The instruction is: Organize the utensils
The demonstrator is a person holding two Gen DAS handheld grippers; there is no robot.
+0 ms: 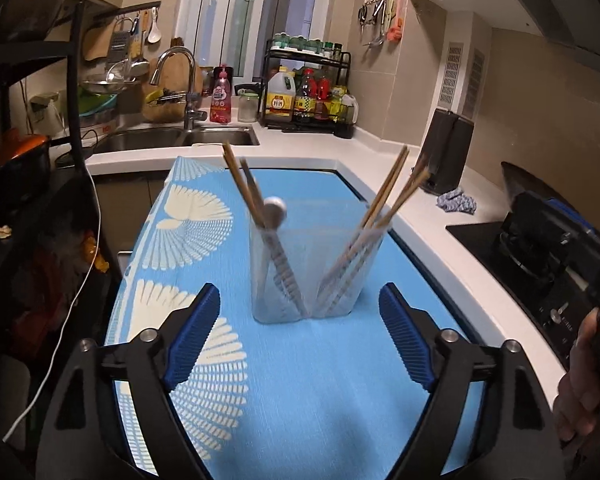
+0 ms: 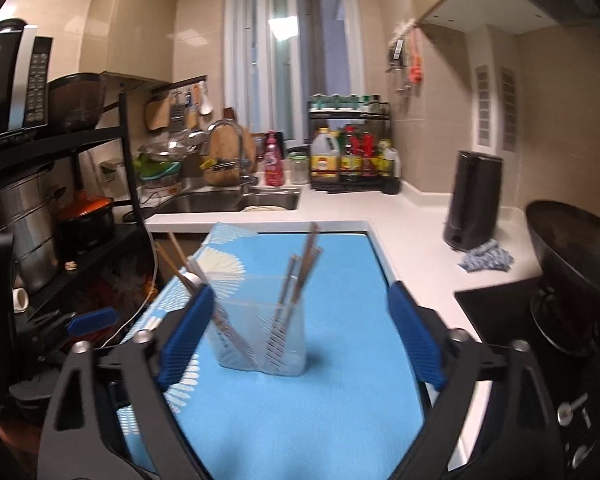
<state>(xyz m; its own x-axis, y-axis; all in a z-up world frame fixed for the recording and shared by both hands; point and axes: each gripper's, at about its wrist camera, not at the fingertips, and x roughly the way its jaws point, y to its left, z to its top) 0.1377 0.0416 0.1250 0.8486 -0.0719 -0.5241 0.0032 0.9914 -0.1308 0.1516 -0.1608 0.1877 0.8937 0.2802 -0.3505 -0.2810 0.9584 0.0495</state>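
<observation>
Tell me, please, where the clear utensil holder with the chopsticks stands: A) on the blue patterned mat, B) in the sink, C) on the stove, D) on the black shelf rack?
A: the clear utensil holder stands upright on the blue patterned mat, well in front of the sink and left of the stove.

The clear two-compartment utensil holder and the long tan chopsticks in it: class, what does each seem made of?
Clear two-compartment utensil holder: probably frosted translucent plastic; its contents show through hazily. Long tan chopsticks: likely bamboo or wood, matte tan, though blurred.
</observation>
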